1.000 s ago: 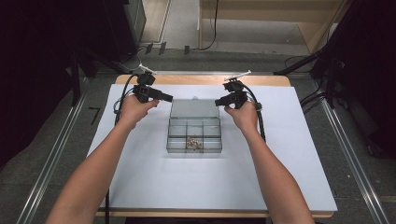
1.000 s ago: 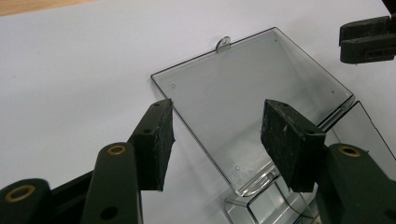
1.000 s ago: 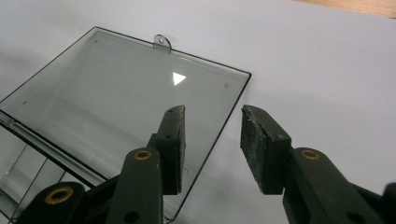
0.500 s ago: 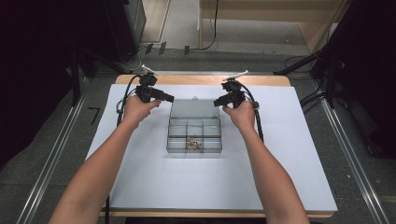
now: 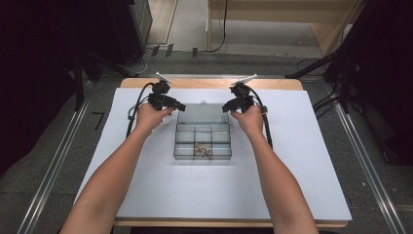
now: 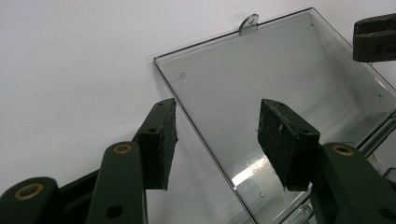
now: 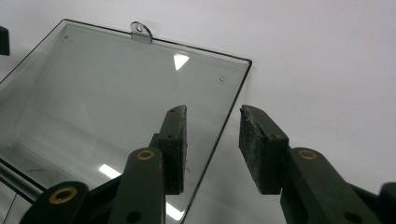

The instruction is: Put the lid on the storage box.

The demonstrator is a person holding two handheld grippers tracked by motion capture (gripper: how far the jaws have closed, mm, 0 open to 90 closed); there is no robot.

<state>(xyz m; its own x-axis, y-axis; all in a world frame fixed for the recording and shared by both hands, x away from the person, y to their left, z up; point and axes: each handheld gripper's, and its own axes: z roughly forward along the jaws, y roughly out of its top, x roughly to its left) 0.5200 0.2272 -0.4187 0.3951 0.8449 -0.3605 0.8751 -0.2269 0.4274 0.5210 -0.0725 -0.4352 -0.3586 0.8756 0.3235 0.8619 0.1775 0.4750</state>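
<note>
A clear plastic compartment box (image 5: 202, 143) sits mid-table with its lid (image 5: 202, 113) swung open and lying back. Small brownish pieces (image 5: 201, 150) lie in a front compartment. My left gripper (image 5: 178, 106) is at the lid's left edge. In the left gripper view the lid (image 6: 280, 79) edge runs between the jaws of the left gripper (image 6: 217, 140); they have just been closing, and the pads stand apart from it. My right gripper (image 5: 227, 108) straddles the lid (image 7: 116, 88) edge on the other side, with the right gripper (image 7: 212, 149) open around it.
A white sheet (image 5: 302, 161) covers the wooden table. A small hanging tab (image 7: 141, 31) sticks out from the lid's far edge. Cables trail from both grippers along the forearms. Dark stands and floor cables lie beyond the table's far edge.
My left gripper has sunk slightly toward the lid's left edge and its jaws have narrowed. The right gripper has stayed in place.
</note>
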